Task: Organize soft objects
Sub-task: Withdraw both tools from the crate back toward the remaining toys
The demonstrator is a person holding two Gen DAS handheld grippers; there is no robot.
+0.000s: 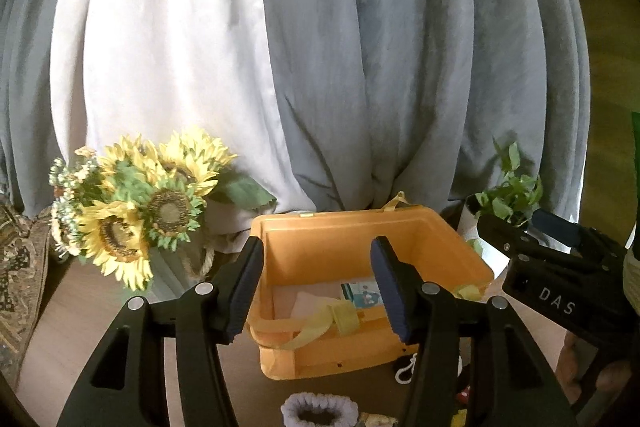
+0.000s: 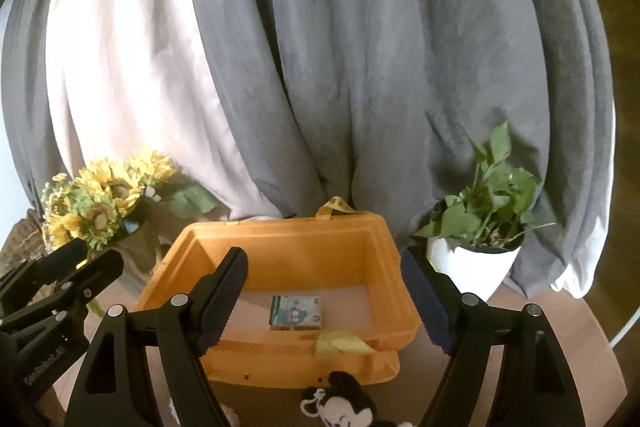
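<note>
One packet (image 2: 296, 311) flat, long axis sideways

Orange bin (image 2: 280, 259), yellow sunflowers (image 1: 132, 211), grey and white curtains (image 1: 360, 47), black-and-white mouse plush (image 2: 340, 407), lavender scrunchie (image 1: 318, 409)

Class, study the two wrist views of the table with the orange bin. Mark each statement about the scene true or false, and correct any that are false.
1. Both grippers have their jaws open and hold nothing. True: the left gripper and right gripper are empty.
2. The orange bin holds a small printed packet. True.
3. The sunflowers stand to the right of the bin. False: they stand to its left; the potted plant is on the right.
4. The mouse plush lies inside the bin. False: it lies on the table in front of the bin.
5. The purple scrunchie lies outside the bin. True.
</note>
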